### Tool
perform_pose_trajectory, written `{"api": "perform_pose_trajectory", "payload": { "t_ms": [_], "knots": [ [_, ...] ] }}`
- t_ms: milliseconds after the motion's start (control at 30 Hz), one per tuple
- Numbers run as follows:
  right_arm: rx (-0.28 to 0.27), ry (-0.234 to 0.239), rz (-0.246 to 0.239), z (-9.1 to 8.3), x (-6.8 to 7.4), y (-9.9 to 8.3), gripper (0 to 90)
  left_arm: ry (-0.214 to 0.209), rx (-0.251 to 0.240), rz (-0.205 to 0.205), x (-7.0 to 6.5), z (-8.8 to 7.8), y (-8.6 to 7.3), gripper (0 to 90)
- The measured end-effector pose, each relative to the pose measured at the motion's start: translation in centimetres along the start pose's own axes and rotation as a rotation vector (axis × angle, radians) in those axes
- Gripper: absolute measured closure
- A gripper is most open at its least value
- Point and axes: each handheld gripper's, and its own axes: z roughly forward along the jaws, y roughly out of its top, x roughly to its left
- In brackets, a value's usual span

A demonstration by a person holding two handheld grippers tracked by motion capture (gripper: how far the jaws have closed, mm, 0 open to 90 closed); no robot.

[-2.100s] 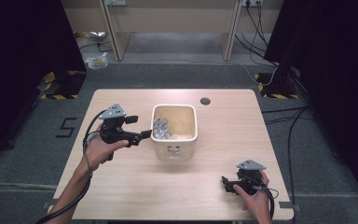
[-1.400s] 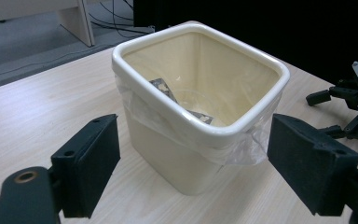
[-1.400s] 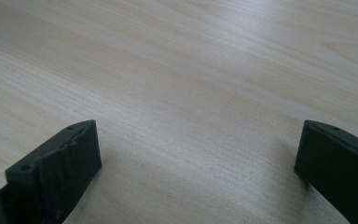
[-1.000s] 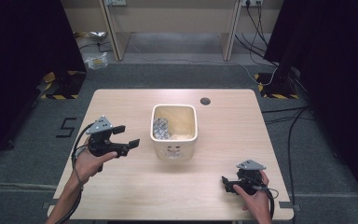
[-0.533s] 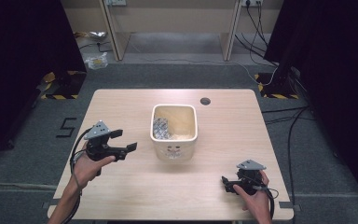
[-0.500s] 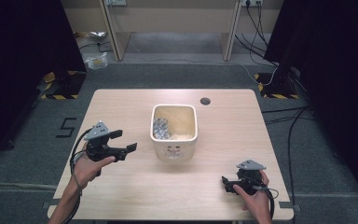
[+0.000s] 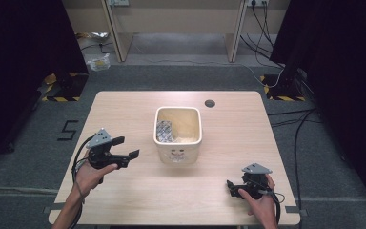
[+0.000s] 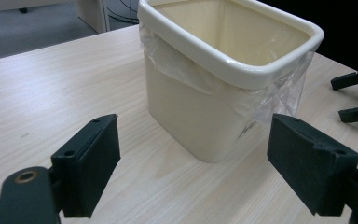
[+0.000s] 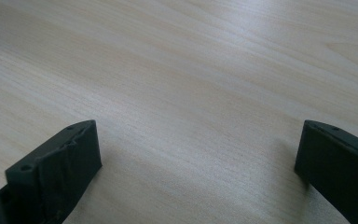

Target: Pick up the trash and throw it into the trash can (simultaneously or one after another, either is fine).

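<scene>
Roughly at the middle of the table (image 7: 124,102) stands a cream waste bin (image 7: 177,134), square with rounded corners, and every other place is told from it. Its walls look like stiff, smooth plastic, so I judge it light and rigid but slippery on the flat sides; the thick rolled rim (image 8: 223,65) is the better place to take hold, one jaw inside and one outside. A thin clear liner bag (image 8: 279,95) is tucked under that rim and hangs loose down the outside; it is soft and would tear or slide if pinched alone. Inside the bin, against the wall on the person's left, lies a silvery blister pack (image 7: 164,131); the remainder of the floor looks bare, though the near inner wall is hidden. The left gripper (image 7: 126,148) hovers just left of the bin, apart from it, jaws spread wide and holding nothing, aimed at its side. The right gripper (image 7: 229,186) rests low on the table, in front of the bin and well off to its right, jaws likewise apart with bare wood between them.
</scene>
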Motion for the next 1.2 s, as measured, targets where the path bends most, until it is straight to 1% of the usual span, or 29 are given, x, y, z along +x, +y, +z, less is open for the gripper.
{"api": "perform_pose_trajectory", "payload": {
  "t_ms": [233, 467, 600, 767, 967, 1100, 1200],
  "knots": [
    [0.0, 0.0, 0.0, 0.0, 0.0, 0.0, 0.2, -0.016, 0.001, -0.009, 0.0, 0.5, -0.8, 16.1],
    [-0.001, 0.0, 0.0, 0.0, 0.0, 0.0, 0.2, -0.01, 0.0, -0.023, 0.2, 0.6, -1.7, 16.1],
    [-0.001, -0.001, 0.0, 0.0, 0.0, 0.0, 0.2, -0.007, 0.003, -0.024, 0.2, 0.6, -2.0, 16.1],
    [-0.001, -0.001, 0.0, 0.0, 0.0, 0.0, 0.1, -0.002, -0.009, -0.026, 0.3, 0.5, -2.3, 16.1],
    [-0.001, -0.001, 0.0, 0.0, 0.0, 0.0, 0.2, -0.013, -0.023, -0.014, 0.1, 0.5, -2.7, 16.1],
    [-0.001, -0.001, 0.0, 0.0, 0.0, 0.0, 0.2, -0.011, -0.021, -0.013, 0.1, 0.6, -3.0, 16.1],
    [-0.001, -0.001, 0.0, 0.0, 0.0, 0.0, 0.2, -0.009, -0.013, -0.016, 0.1, 0.6, -3.6, 16.1]
  ]
}}
